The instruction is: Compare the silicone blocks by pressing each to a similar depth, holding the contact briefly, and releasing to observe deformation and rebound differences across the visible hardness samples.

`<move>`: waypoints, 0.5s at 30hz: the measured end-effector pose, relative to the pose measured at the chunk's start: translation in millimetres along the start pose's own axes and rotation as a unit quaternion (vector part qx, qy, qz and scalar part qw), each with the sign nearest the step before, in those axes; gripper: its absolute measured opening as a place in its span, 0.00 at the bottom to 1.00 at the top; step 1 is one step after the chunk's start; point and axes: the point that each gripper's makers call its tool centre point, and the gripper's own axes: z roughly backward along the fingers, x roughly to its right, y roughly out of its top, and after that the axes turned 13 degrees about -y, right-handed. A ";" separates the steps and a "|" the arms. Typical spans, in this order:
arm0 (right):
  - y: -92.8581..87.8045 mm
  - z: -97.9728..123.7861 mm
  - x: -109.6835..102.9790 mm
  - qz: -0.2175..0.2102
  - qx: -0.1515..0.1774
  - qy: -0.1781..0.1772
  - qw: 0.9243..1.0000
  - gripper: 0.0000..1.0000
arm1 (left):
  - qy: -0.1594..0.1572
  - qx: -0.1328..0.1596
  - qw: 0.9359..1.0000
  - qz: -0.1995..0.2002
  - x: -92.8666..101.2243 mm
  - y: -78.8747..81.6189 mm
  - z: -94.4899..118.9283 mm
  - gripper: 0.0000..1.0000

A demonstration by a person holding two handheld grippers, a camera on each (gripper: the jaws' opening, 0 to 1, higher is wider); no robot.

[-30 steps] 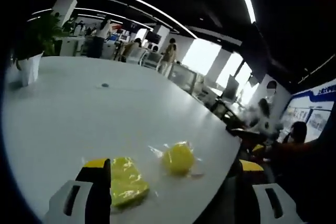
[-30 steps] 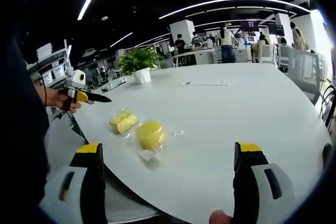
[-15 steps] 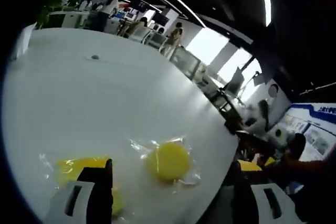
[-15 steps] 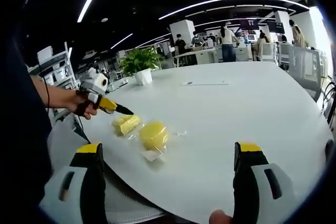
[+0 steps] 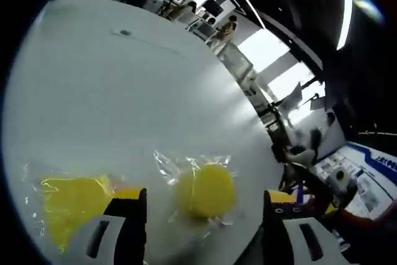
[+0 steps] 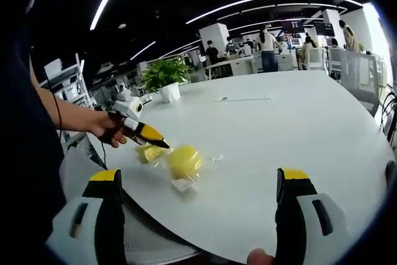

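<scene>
Left tongs (image 6: 162,144) lowered onto round yellow block (image 6: 185,161) — spread wide; right tongs (image 6: 201,206) unchanged — spread, empty.

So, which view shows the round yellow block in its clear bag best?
The left gripper view: the round yellow block sits close and large between the jaws, bag wrinkles visible. In the right gripper view it is smaller and farther off.

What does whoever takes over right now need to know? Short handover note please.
Left gripper: jaws open, tips low over the two bagged yellow silicone samples near the table edge; contact can't be confirmed.
Right gripper: open, held back from the table, holding nothing.
Round block lies between the left jaws; flatter block beside it, outside the left jaw.
Done: the approach. Left: press, hold, release each sample.
</scene>
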 end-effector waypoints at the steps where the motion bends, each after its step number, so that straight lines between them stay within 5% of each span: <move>1: 0.5 -0.4 -1.5 0.000 0.000 0.001 1.000 0.97 | 0.001 -0.008 1.000 0.006 -1.8 -3.0 -2.0 0.74; 15: -2.0 -0.7 -3.8 0.001 -0.007 -0.003 1.000 0.97 | -0.004 -0.029 0.999 0.036 -9.0 -11.0 -19.2 0.59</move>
